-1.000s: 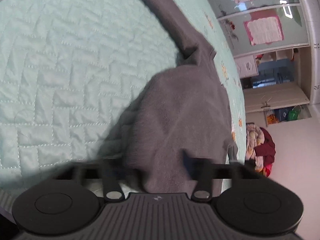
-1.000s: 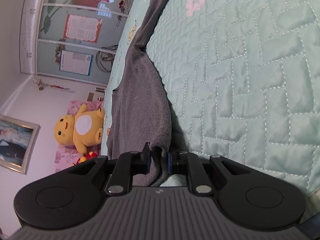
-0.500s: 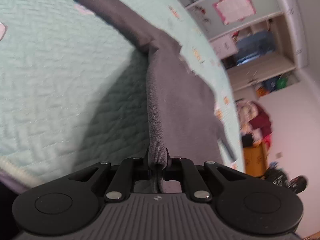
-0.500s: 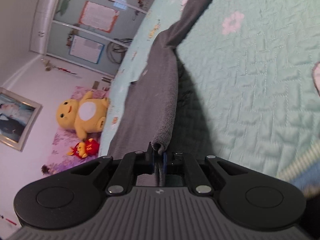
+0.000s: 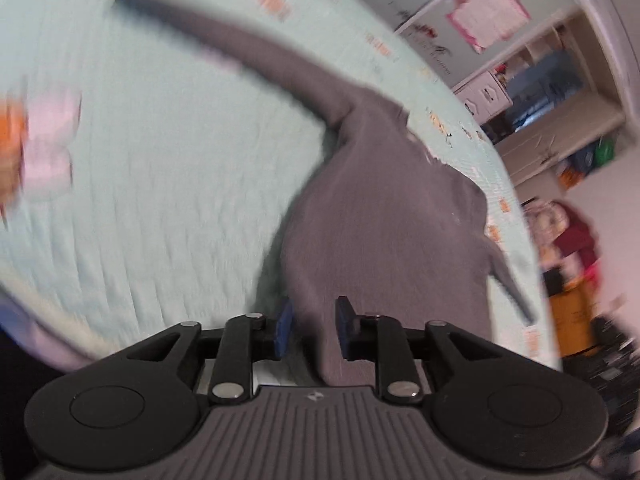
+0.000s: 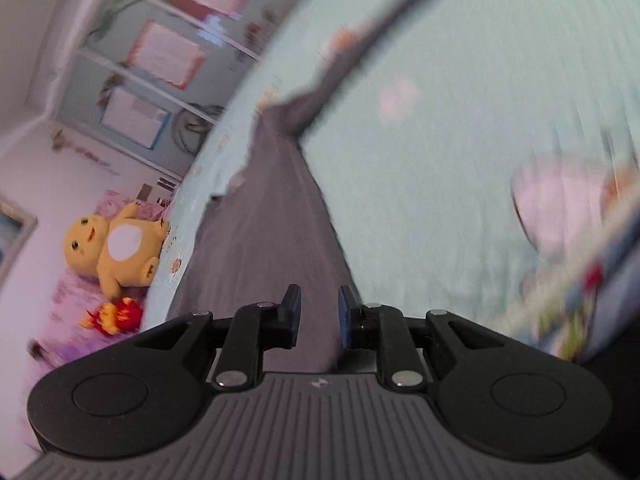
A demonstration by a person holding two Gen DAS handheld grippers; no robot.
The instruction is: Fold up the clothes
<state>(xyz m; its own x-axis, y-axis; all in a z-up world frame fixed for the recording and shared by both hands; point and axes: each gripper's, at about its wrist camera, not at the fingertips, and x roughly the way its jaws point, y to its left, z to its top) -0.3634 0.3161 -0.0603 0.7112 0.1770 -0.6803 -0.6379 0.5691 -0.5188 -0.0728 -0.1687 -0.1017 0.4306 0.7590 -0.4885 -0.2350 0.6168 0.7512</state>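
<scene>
Left wrist view: the left gripper, jaws just parted, hangs spread over one grey garment lying on the mint quilted bed; cloth shows between the pads, which appear clear of it, so a fold looks just released. One long sleeve trails away from the garment's body across the bed.

Right wrist view: the right gripper, its jaws likewise just opened, stands apart above the same garment. One yellow plush toy sits beyond the bed's edge. Next move likely calls for a fresh grasp on an unfolded edge
</scene>
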